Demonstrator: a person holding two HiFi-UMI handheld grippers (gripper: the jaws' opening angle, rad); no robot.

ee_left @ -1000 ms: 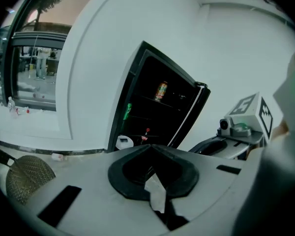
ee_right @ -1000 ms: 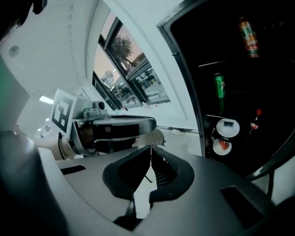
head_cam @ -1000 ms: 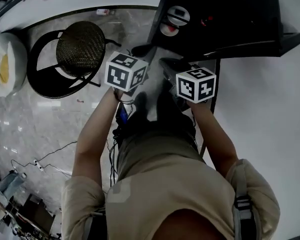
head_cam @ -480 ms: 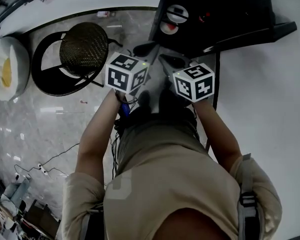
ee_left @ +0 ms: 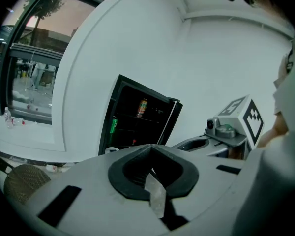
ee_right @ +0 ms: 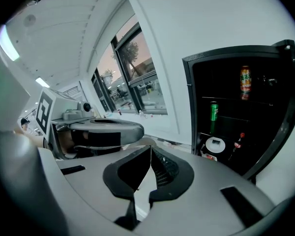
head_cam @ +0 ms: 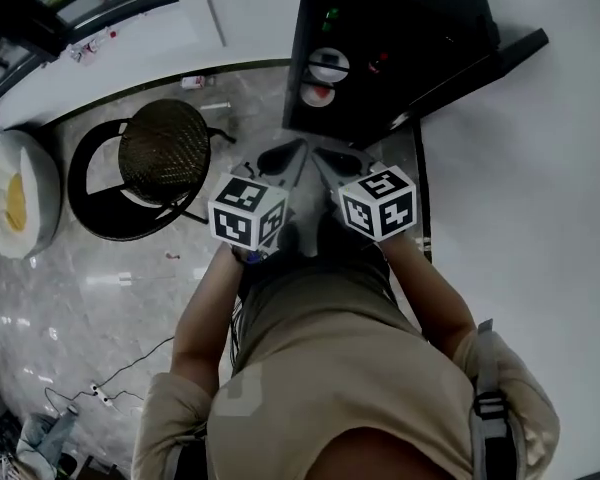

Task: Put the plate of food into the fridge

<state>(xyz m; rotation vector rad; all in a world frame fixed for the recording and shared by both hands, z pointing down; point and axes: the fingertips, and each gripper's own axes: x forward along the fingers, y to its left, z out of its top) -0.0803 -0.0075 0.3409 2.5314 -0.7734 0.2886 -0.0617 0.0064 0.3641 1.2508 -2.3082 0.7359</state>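
Right, the left gripper (ee_left: 151, 154) has its jaws pressed together with nothing between them. The right gripper (ee_right: 150, 154) is the same, pads meeting and empty. From the head view they hang side by side, close but apart, both aimed at the open black fridge (head_cam: 420, 28) just ahead.

Inside there's an orange can (ee_right: 245, 80) on the upper shelf and a green can (ee_right: 214, 111) below it. Down low sits a white round dish (ee_right: 215, 145) with something red and white beside it. That looks like the plate of food, though it's too small to be sure.

The fridge door (head_cam: 480, 63) swings out to the right. A round chair (head_cam: 163, 138) with a woven seat stands to the left on the marble floor (head_cam: 100, 278), clear of the path. Cables (head_cam: 130, 363) trail near the person's feet. The person's own body hides the floor directly below.
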